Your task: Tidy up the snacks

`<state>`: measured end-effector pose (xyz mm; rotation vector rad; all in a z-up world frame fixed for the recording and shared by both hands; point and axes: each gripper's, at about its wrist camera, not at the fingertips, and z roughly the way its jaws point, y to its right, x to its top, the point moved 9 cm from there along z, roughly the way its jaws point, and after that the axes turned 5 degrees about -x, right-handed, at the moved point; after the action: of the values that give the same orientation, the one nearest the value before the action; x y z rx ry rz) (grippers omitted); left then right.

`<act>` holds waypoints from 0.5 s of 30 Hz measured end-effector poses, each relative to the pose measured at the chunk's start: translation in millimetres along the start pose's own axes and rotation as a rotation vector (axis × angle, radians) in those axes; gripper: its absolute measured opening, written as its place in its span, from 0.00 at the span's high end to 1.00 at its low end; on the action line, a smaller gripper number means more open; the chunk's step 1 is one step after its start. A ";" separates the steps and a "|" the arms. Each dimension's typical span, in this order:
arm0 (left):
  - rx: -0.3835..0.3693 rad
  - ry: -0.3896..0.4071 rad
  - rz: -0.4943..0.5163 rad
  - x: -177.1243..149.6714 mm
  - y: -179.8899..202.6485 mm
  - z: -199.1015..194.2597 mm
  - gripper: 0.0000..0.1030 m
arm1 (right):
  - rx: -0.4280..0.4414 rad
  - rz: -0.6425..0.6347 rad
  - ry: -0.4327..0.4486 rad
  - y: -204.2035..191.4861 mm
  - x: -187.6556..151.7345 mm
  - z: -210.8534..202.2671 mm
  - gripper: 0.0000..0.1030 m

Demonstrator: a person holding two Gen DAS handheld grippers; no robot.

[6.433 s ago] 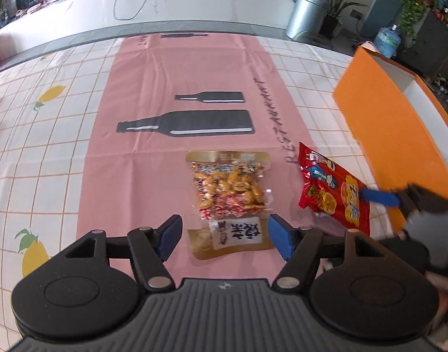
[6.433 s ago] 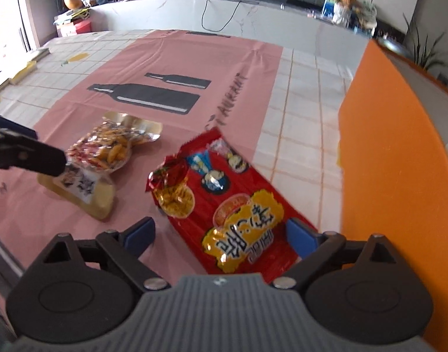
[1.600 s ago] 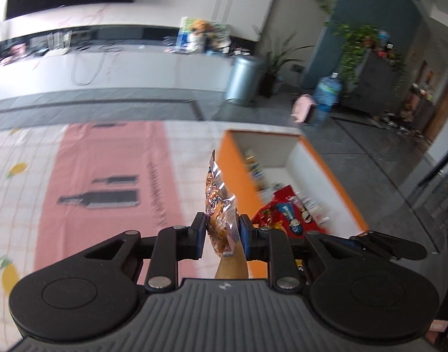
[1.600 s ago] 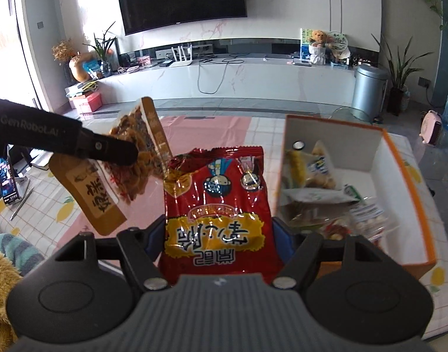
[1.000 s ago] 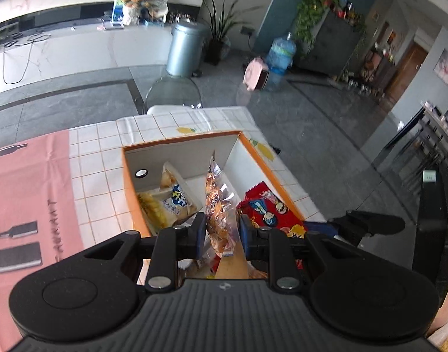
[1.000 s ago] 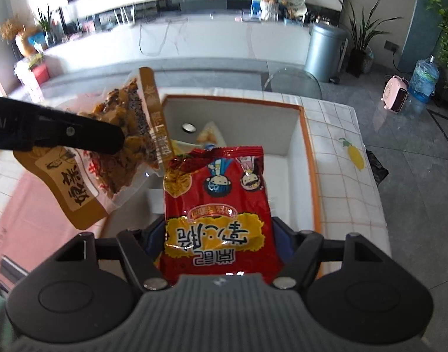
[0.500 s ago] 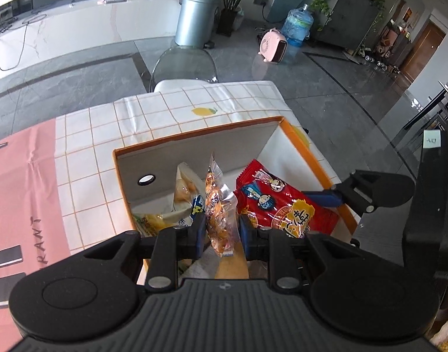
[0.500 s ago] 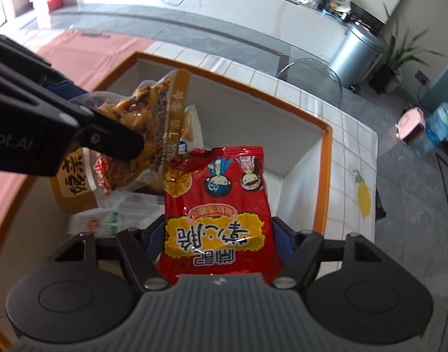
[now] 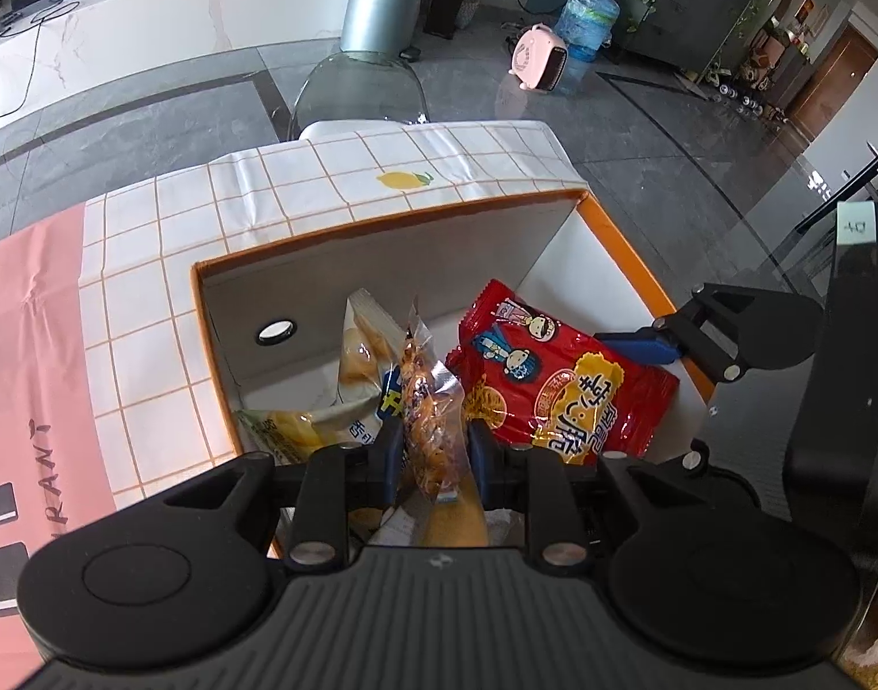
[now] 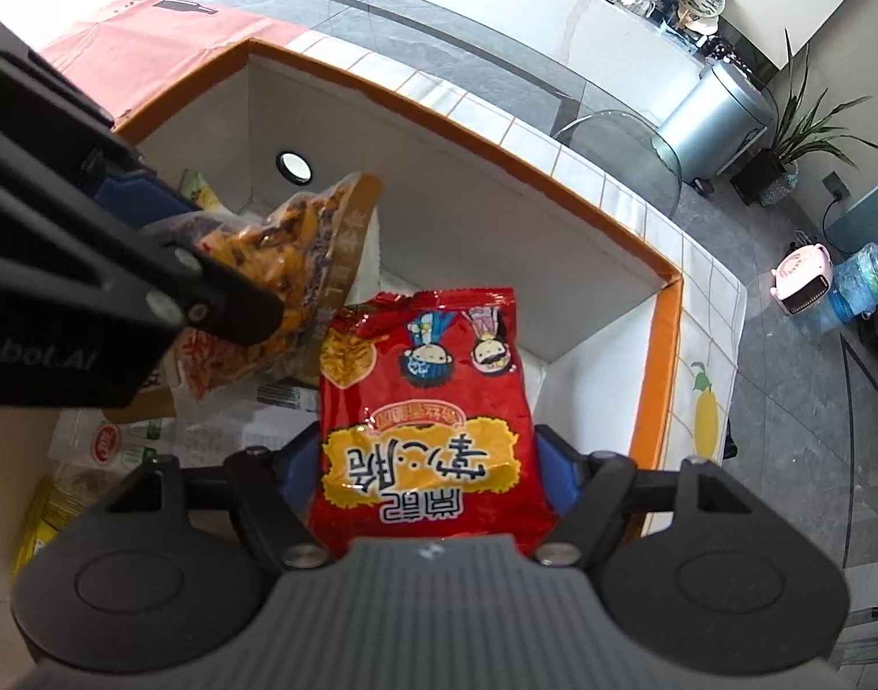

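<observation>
The left gripper (image 9: 433, 451) is clamped on a clear peanut packet (image 9: 430, 420), held over the orange-rimmed box (image 9: 381, 230). The right gripper (image 10: 424, 468), whose jaws have just been opening, is seen with the red snack bag (image 10: 424, 402) between its pads. Neither packet is released yet — several snacks (image 9: 364, 353) already lie inside, crowding the left of the floor.

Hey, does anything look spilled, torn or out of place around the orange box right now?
Nothing stands out. The orange box sits upright with packets inside it; the red snack bag and the clear nut pouch look intact, each held over it in a tool.
</observation>
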<state>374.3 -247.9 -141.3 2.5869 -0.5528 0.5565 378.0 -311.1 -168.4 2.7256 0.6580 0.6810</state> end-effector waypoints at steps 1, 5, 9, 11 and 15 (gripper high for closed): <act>0.001 0.001 0.002 -0.2 0.5 -1.2 0.74 | 0.003 0.005 -0.001 -0.3 0.4 -1.1 0.28; 0.042 0.008 0.028 -0.3 3.1 -11.3 0.63 | -0.003 0.023 0.008 2.6 7.2 -7.8 0.20; 0.072 0.032 0.075 -0.8 10.9 -30.3 0.48 | 0.002 0.053 0.014 6.0 11.4 -19.4 0.19; 0.075 0.049 0.087 -0.6 15.0 -41.5 0.43 | 0.006 0.063 0.014 9.8 14.2 -26.2 0.19; 0.094 0.092 0.129 0.3 26.3 -67.0 0.35 | 0.009 0.098 0.028 15.5 15.1 -50.6 0.17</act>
<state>343.1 -237.1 -77.4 2.6107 -0.6812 0.7576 370.5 -310.4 -113.9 2.7764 0.5377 0.7412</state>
